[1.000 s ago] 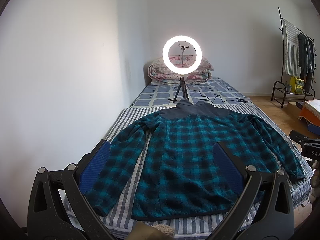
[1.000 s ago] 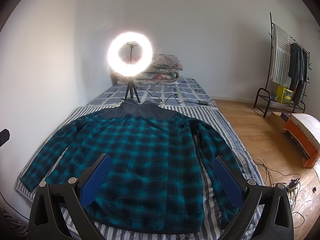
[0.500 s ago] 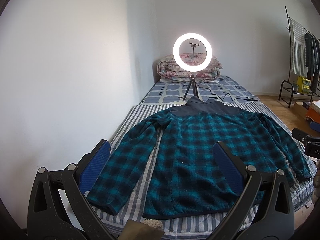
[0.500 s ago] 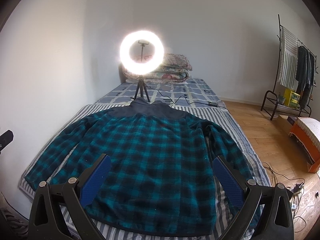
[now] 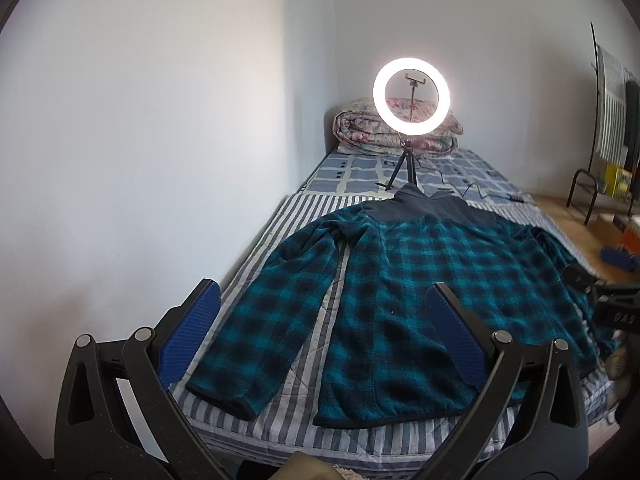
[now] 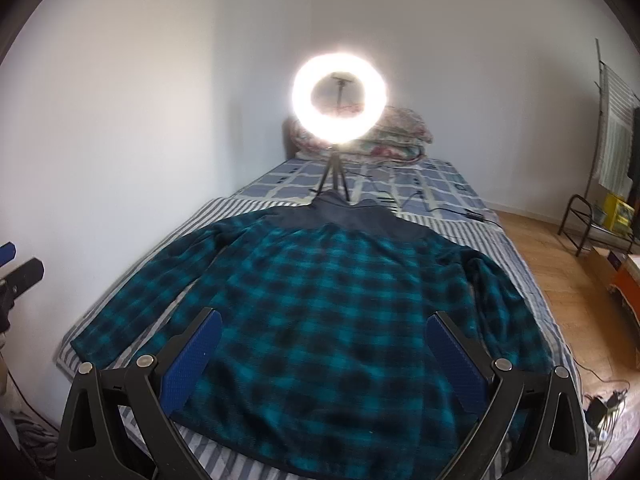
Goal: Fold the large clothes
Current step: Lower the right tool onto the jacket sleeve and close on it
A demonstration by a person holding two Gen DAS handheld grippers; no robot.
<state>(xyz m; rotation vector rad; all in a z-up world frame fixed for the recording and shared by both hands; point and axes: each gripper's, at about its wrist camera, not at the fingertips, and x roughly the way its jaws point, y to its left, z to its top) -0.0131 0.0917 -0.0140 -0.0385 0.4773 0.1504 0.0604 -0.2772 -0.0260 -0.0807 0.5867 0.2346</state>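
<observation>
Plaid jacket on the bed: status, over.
Left gripper open, empty. Right gripper open, empty. Plaid jacket flat on striped bed cover, sleeves spread, unfolded. Ring light tripod stands just beyond collar.

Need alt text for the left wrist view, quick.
A teal plaid fleece jacket lies spread flat, both sleeves out, on a striped bed. The open left tool hovers near its hem, empty; a lit ring light stands beyond the collar.

Your only legible lettering is "DAS", pale on the black body of the right gripper (image 5: pixel 614 314), at 3 o'clock in your left wrist view; the word's remainder is cut off
</observation>
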